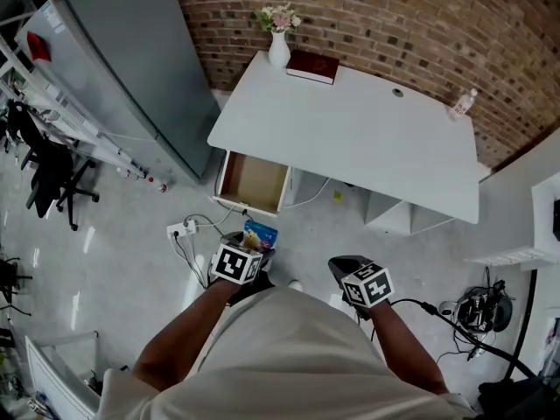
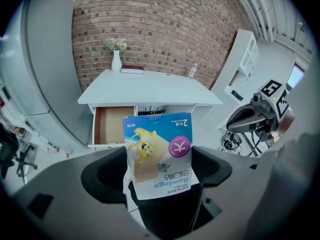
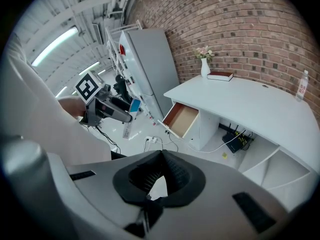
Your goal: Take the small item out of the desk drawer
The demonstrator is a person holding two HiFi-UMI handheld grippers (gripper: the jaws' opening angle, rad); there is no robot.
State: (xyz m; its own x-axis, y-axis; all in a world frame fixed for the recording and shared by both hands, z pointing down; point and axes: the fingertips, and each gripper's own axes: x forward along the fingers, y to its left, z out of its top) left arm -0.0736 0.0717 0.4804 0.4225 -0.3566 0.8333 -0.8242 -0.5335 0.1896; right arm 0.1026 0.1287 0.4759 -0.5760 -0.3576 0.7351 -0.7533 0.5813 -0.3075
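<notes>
Bandage packet [image 2: 159, 154] stands lengthwise, print upside down, clamped in left tongs [image 2: 160, 171]; right tongs [image 3: 157, 181] closed, empty.

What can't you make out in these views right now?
- Back of the drawer: head view, the desk top covers it.
- Lower end of the bandage packet: left gripper view, sunk between the fingers.
- Label of the bottle: too small in every view.
</notes>
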